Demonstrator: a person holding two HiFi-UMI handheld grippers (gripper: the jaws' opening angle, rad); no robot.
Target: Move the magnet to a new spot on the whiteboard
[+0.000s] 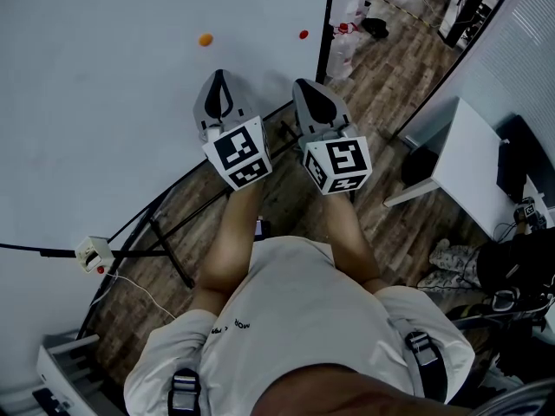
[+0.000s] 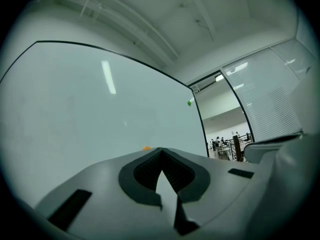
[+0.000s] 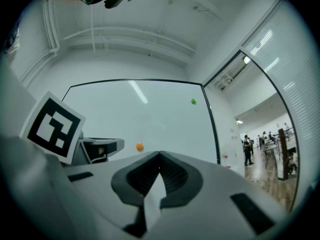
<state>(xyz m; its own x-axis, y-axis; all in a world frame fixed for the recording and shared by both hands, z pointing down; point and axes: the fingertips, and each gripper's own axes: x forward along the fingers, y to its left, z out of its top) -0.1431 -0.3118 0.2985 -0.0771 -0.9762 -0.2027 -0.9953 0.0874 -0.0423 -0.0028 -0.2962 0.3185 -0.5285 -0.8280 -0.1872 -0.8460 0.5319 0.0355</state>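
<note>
Left gripper and right gripper each had jaws pressed together, empty, facing the whiteboard below its orange magnet; wide bare board lay left of the magnet.

— What's underfoot?
— A plank floor, with a small white box lying at the left.
— On the right?
— A white tabletop.
— Further off?
— Blinds, and people standing down the hall.

Wood-plank floor, white desk, slatted blinds, pale ceiling
</note>
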